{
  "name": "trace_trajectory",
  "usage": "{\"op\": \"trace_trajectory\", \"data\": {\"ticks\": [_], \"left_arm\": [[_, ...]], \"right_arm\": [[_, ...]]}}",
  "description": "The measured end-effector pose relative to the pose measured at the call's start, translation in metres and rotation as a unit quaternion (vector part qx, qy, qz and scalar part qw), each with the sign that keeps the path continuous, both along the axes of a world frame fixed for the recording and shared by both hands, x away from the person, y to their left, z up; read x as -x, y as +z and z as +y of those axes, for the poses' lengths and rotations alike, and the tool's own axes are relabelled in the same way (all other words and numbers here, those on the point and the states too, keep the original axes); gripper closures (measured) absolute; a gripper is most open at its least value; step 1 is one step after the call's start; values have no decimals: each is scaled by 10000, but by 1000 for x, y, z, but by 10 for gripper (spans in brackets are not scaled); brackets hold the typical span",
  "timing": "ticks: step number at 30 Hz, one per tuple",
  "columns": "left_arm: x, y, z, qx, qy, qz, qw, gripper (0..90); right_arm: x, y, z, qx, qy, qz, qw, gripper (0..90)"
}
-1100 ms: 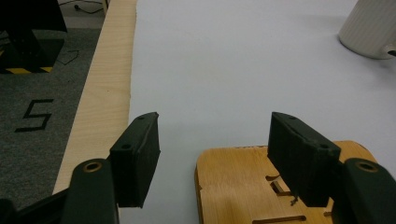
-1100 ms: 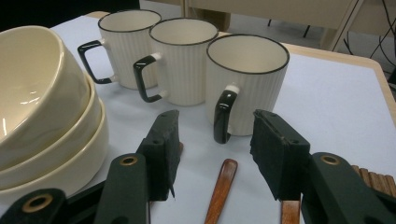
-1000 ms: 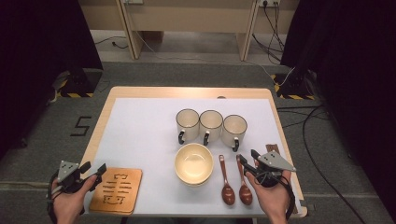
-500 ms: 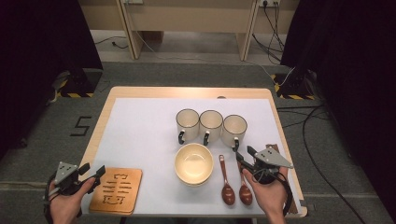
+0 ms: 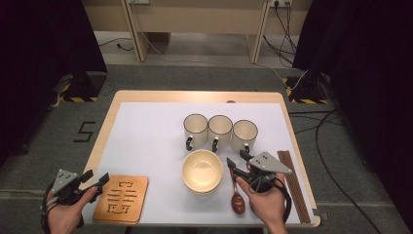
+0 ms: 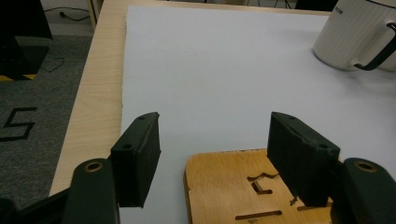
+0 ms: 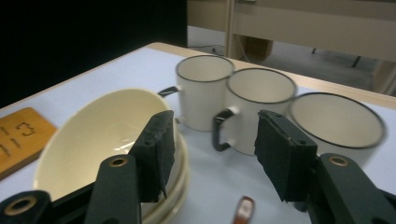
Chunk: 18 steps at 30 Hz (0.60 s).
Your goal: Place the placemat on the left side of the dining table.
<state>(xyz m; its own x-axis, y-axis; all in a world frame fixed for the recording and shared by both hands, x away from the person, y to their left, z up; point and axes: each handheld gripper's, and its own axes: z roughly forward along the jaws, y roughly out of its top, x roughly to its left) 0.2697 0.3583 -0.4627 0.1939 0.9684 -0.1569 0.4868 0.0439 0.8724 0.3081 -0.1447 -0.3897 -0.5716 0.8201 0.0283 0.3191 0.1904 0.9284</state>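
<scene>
Table (image 5: 199,96) bears white sheet (image 5: 146,141), mugs (image 5: 220,130), bowl (image 5: 202,170), trivet (image 5: 121,199).

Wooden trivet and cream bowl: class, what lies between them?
Nothing; in the high view, bare white mat separates the wooden trivet from the cream bowl.

Surface (image 5: 146,131) evenly lit from overhead, surroundings dark; soft shadows; mugs (image 7: 261,109) motion-blurred in right gripper view.
</scene>
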Motion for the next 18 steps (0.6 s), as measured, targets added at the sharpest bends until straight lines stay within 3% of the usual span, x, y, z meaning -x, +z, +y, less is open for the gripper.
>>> {"op": "trace_trajectory", "data": {"ticks": [5,12,18], "left_arm": [[0,-3,0,213,-112,72,9997,343],[2,-8,2,210,-177,164,9995,343],[2,-9,3,267,-151,235,9993,347]], "right_arm": [[-2,4,20,37,272,-86,9996,467],[-4,13,48,157,608,-121,9980,464],[-4,16,79,264,985,-181,9946,463]]}}
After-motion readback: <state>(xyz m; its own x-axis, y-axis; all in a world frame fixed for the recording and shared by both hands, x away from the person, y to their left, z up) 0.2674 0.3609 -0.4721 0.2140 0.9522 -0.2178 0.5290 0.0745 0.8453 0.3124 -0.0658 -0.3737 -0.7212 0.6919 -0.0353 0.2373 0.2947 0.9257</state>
